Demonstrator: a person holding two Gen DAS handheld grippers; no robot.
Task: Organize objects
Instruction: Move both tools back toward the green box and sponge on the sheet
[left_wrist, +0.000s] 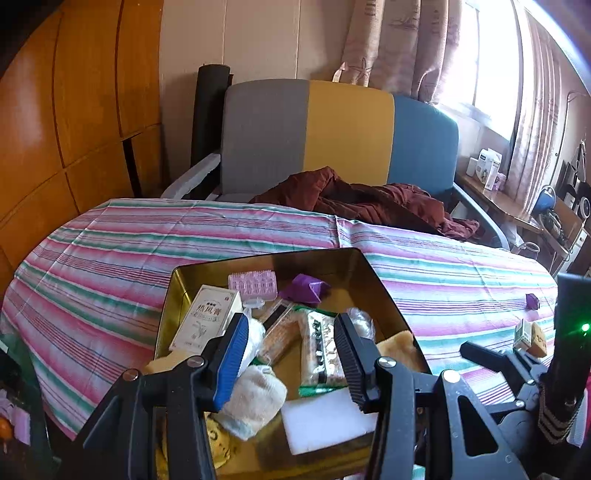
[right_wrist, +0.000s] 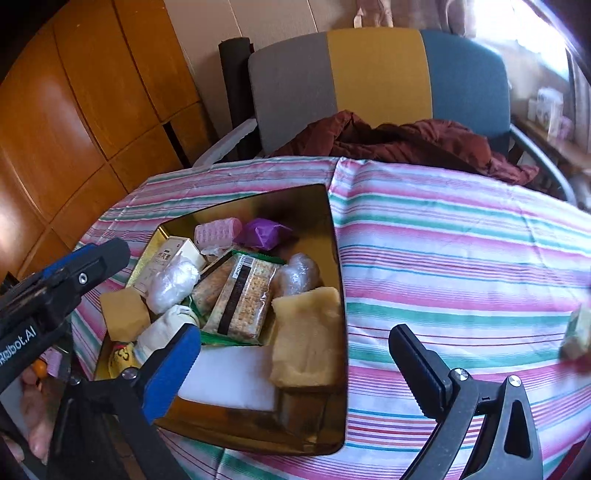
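A gold tin (left_wrist: 177, 295) (right_wrist: 338, 258) stands on the striped table and holds several things: a white medicine box (left_wrist: 207, 321), a pink roller (left_wrist: 253, 286), purple paper (left_wrist: 303, 290), cracker packets (left_wrist: 319, 350) (right_wrist: 243, 295), a white cloth (left_wrist: 255, 391), a white foam sheet (right_wrist: 229, 380) and a tan sponge (right_wrist: 306, 332). My left gripper (left_wrist: 291, 350) hovers over the tin with its fingers apart, pressing on nothing. My right gripper (right_wrist: 295, 365) is wide open above the tin's near right corner, with nothing between its pads. A small box with a yellow block (left_wrist: 532, 338) and a purple piece (left_wrist: 532, 301) lie on the cloth to the right.
The striped tablecloth (right_wrist: 461, 258) stretches to the right of the tin. Behind the table is a grey, yellow and blue chair (left_wrist: 343, 133) with a maroon garment (left_wrist: 369, 199) on it. Wooden cabinets (left_wrist: 74, 110) line the left, and a cluttered side desk (left_wrist: 491, 188) stands by the window.
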